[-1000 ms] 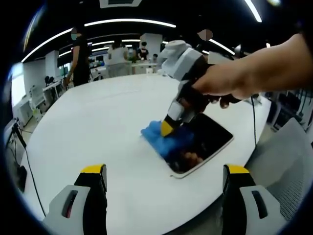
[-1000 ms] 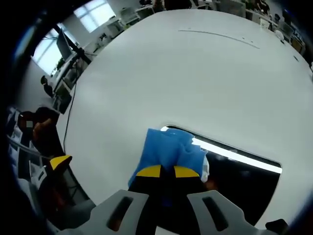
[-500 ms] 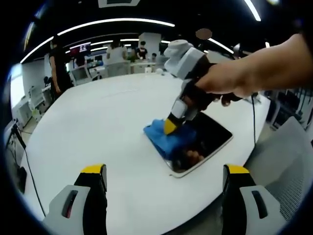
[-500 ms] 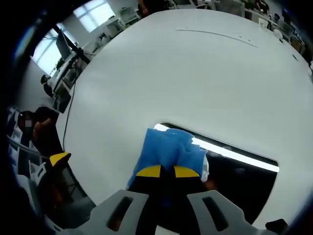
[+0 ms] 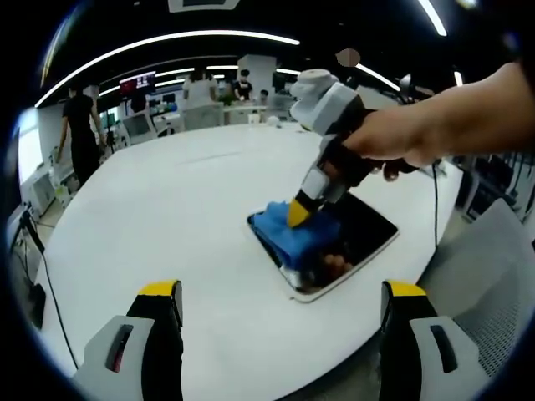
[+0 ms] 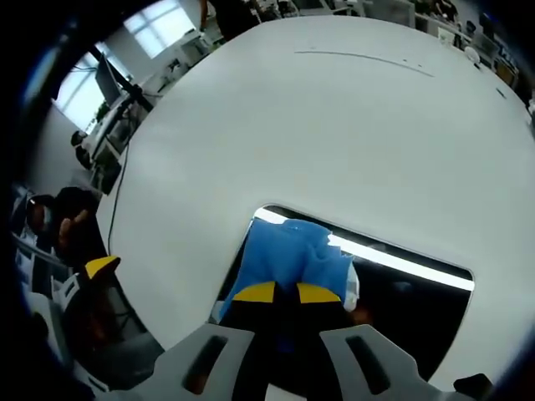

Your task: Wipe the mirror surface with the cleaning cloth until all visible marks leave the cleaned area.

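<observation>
- In the left gripper view, a wide stretch of the white bench lies bare at left, running out to its curved rim; a person in dark clothes stands beyond that far edge among office desks.
- The left tongs hang low over the near rim of the bench, jaws set wide apart with nothing between them, well apart from the mirror.
- At centre, the mirror lies flat on the bench, its dark glass in a pale frame, one corner near the bench's near edge.
- The blue cleaning cloth covers the mirror's left end, bunched over the frame edge there.
- The right tongs, gripped by a hand reaching in from the right, press down into the cloth with their yellow tips drawn close together on it.
- A grey chair stands just off the bench at far right.
- In the right gripper view, the left tongs show as one yellow tip at the left edge, off the bench rim.
- The cleaning cloth sits pinched in the right tongs, lying on the mirror's left end.
- The mirror stretches rightward, reflecting a bright ceiling strip, with open bench beyond it.
</observation>
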A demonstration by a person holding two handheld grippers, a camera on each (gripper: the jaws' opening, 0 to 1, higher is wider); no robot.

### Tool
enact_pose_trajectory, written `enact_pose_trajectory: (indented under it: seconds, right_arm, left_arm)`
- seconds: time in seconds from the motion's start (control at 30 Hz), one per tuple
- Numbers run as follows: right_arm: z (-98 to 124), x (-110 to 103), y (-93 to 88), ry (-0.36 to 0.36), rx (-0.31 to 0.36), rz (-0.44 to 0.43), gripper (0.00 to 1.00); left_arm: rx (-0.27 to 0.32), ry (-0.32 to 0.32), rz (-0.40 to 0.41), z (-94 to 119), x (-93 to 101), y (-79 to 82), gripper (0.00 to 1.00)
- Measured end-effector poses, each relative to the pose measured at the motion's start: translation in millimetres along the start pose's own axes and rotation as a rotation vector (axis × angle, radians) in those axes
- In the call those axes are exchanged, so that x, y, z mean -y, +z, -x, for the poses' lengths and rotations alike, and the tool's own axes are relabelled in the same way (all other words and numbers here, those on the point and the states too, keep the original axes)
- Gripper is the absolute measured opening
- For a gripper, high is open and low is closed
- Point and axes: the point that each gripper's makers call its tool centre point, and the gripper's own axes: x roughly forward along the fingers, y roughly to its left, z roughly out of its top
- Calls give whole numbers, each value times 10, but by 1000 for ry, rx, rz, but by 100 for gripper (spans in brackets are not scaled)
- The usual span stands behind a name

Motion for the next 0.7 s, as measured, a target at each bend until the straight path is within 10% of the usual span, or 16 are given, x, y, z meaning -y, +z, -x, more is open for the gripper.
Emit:
enact_pose_trajectory:
  seconds: [0.7]
  right_arm:
    - [59,184,-77,-10,7,-21,2]
  left_arm:
    - [4,4,2,10,-5,12,99]
